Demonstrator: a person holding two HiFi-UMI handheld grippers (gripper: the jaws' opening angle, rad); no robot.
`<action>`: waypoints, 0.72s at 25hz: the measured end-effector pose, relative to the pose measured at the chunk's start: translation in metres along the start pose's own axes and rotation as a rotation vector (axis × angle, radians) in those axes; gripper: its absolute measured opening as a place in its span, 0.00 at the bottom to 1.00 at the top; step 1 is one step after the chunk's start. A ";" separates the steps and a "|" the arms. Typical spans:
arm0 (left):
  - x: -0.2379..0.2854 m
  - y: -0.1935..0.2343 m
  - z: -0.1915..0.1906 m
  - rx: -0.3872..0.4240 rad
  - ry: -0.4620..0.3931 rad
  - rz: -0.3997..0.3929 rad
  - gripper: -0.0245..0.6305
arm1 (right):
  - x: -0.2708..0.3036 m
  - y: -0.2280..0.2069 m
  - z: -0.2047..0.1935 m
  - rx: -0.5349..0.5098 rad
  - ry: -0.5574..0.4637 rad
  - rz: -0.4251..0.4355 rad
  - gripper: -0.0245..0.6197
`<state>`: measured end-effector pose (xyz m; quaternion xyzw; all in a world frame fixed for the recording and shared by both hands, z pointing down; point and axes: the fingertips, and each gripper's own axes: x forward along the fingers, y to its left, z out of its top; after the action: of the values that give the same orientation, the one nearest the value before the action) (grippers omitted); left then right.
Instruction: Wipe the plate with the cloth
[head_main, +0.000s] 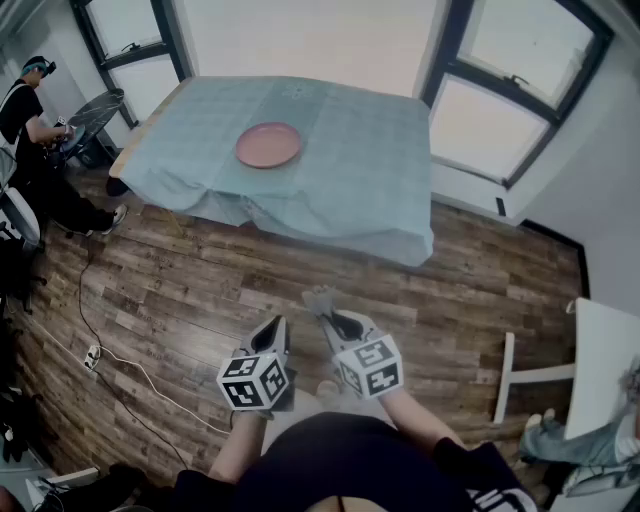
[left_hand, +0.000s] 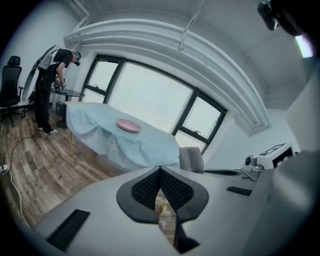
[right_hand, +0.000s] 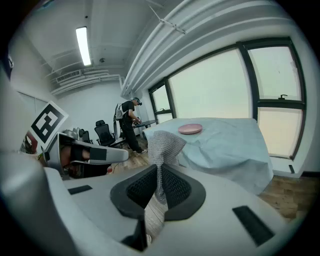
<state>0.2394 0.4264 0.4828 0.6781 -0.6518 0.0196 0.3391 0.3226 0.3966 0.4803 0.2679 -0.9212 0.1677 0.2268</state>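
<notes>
Right down by the person's body, both tools are held low over the wooden floor (head_main: 200, 270). The left gripper (head_main: 274, 332) has its jaws pressed together with nothing between them, tips meeting in its own view (left_hand: 160, 173). Just beside it, the right gripper (head_main: 338, 320) is clamped on the cloth (right_hand: 164, 144), a grey knitted piece pinched low down, its loose bulk standing up above the pads.

That cloth looks light, soft and floppy. My read is that it will fold and drag rather than push flat, so a hold nearer its middle, with a good fold hanging free, would wipe better than this narrow pinch.

A thin cable (head_main: 112, 352) snakes across the floor to the left. Well apart from both grippers stands the table (head_main: 122, 158), draped in a pale blue tablecloth (head_main: 360, 180). The pink plate (head_main: 268, 145) lies flat on it, left of centre, with nothing else beside it.

The plate looks rigid and smooth, probably breakable. It could skate on the loose tablecloth, so steadying its rim with the empty left tool seems wise. No wiping has begun, and the approach comes first.

Behind the table are tall windows (head_main: 510, 90), and far off at the left edge a person (head_main: 28, 110) bends over another table.
</notes>
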 end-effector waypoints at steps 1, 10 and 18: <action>-0.002 -0.001 -0.002 0.001 0.001 -0.002 0.06 | -0.002 0.002 -0.001 -0.001 -0.004 0.001 0.09; -0.013 -0.011 -0.014 -0.005 -0.007 -0.003 0.06 | -0.014 0.009 -0.008 -0.025 -0.006 0.022 0.09; -0.016 -0.014 -0.015 -0.016 -0.024 -0.004 0.06 | -0.017 0.011 -0.010 -0.040 0.003 0.074 0.09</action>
<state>0.2557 0.4465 0.4809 0.6768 -0.6546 0.0055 0.3369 0.3326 0.4169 0.4780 0.2288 -0.9333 0.1580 0.2271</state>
